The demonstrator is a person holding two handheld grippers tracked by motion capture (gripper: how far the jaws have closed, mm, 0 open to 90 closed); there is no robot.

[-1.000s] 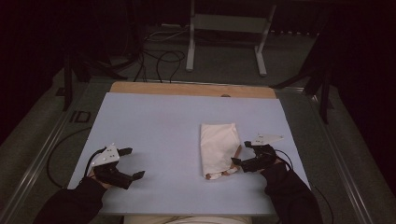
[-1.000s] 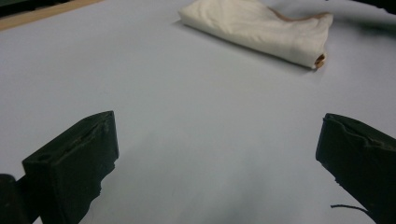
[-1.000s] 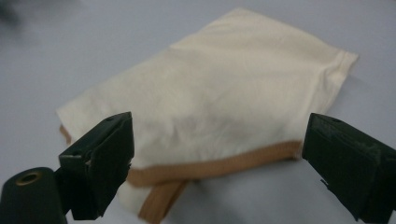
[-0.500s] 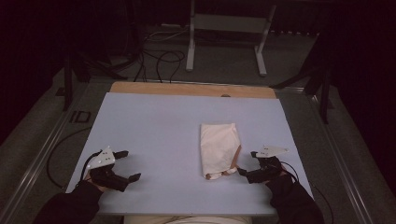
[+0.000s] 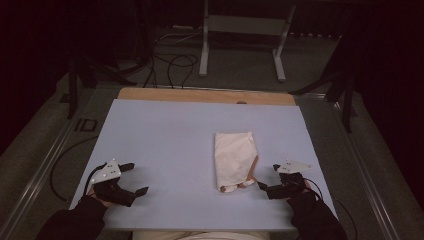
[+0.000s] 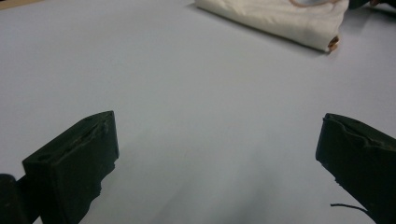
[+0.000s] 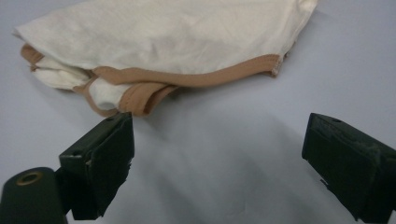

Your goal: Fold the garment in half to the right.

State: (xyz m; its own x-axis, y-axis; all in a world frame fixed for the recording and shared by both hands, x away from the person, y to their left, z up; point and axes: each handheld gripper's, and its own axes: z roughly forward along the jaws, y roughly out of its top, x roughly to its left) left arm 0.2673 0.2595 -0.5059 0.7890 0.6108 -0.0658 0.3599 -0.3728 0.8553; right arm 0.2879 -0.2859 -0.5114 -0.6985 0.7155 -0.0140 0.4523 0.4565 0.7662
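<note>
We see a folded cream cloth with tan-brown trim, lying flat on the pale blue table top, right of centre. Long side runs front to back; trim loops bunch at its near right corner.

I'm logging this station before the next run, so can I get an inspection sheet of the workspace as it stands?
Surface: pale blue table top, wooden strip along its far edge.
Job's things: folded cream cloth with tan trim, lying flat right of centre.
Clutter: nothing seen.
Grippers: left gripper open, on bare table; right gripper open, just beside the cloth's near corner, holding nothing.
Cables: a cable trails from the left gripper; more lie on the floor behind.
Surroundings: dark room, metal stand beyond the table.
</note>
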